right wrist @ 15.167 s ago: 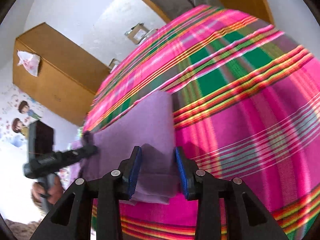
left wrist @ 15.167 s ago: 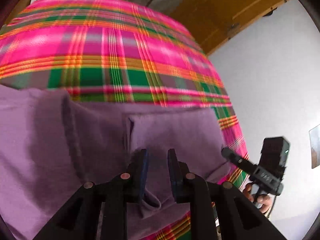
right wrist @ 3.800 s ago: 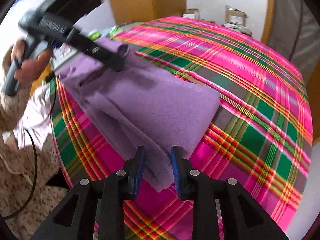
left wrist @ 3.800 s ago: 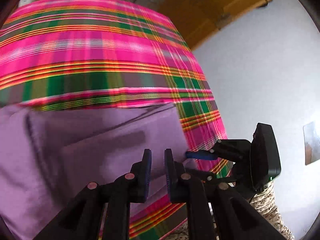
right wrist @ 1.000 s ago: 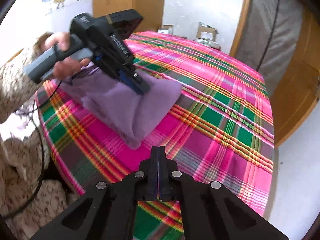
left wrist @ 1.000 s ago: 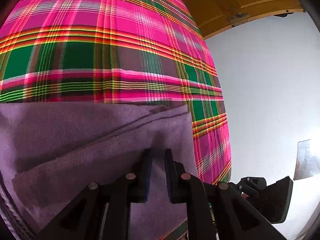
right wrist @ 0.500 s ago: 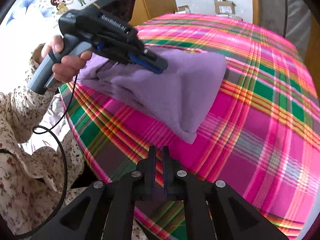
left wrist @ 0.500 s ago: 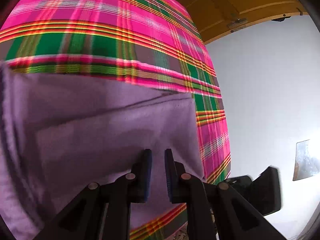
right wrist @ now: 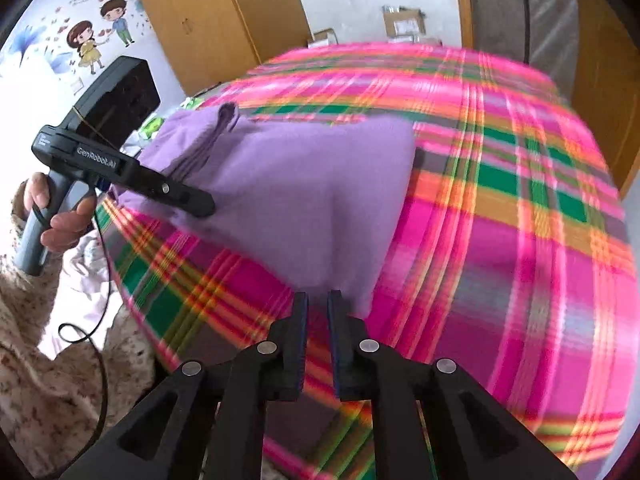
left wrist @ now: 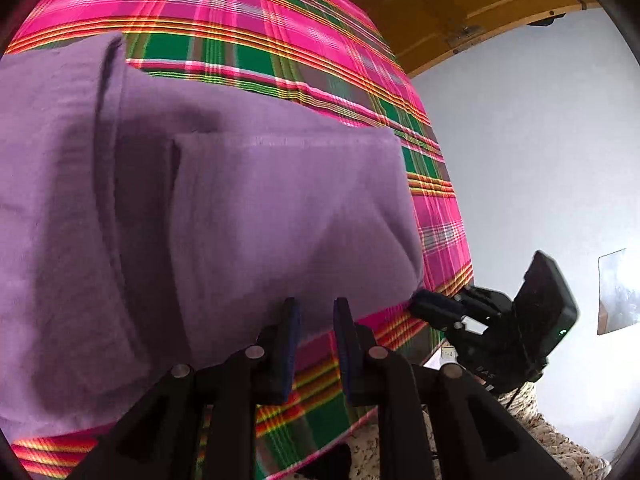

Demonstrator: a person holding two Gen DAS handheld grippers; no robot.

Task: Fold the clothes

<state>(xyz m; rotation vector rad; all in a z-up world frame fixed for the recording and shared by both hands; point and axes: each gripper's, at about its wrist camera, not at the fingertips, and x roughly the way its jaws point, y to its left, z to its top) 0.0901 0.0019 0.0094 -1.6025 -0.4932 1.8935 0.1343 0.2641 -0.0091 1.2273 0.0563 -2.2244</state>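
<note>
In the left wrist view, your left gripper (left wrist: 314, 312) stands at the near edge of the purple garment (left wrist: 248, 216), which lies folded in thick layers on the plaid blanket (left wrist: 248, 12). Its jaws have just been opening and now leave a narrow gap; between them I see only the blanket and the hem just beyond the tips, so nothing is pinched. To the right of the garment's near corner, your right gripper (left wrist: 434, 307) comes in low, its tip almost at that corner. In the right wrist view, the right gripper (right wrist: 317, 306) points at the same corner from the near side; its jaws have also just been opening, the gap is small and empty. On the far left side of the garment, your left gripper (right wrist: 200, 206) rests beside the fabric edge, held by your left hand (right wrist: 56, 216). I judge that one fold is finished and you are between grips. The next move asks you to open both jaws wider, slide each over all layers of the near edge, and close before lifting, otherwise only the top layer will come.
</note>
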